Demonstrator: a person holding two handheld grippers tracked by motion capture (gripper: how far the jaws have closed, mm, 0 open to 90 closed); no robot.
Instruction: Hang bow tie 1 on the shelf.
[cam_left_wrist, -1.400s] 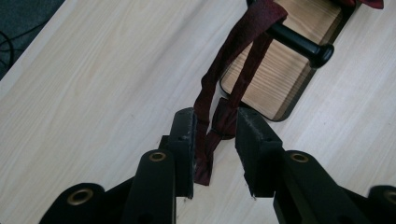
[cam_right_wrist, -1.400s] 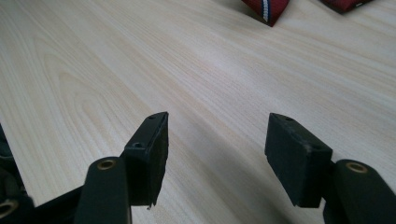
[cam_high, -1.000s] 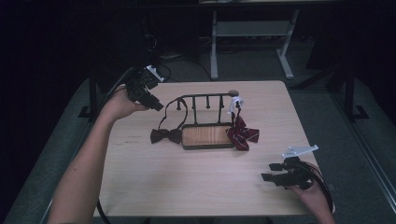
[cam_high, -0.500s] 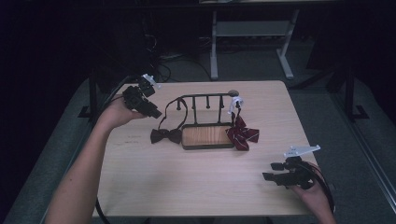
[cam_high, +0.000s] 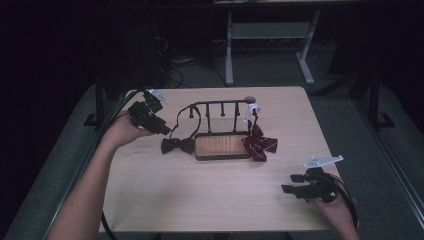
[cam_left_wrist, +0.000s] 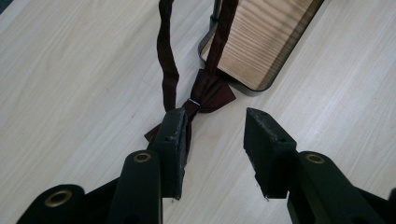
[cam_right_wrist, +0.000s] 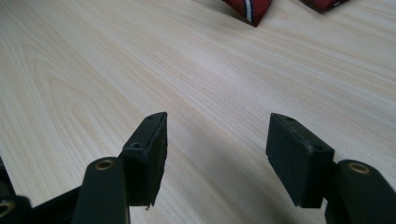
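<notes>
dark maroon fabric bow tie (cam_left_wrist: 205, 95) lies just ahead of the left gripper (cam_left_wrist: 212, 135), whose jaws, apart and just widening, could snag its strap (cam_left_wrist: 167, 56) and tip the black rack (cam_high: 220, 131).

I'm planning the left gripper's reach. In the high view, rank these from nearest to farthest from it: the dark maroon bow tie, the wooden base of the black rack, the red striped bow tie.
From the left gripper:
1. Dark maroon bow tie, lying on the table just beside it.
2. Wooden base of the black rack, at the table's middle.
3. Red striped bow tie, at the base's far end.
</notes>
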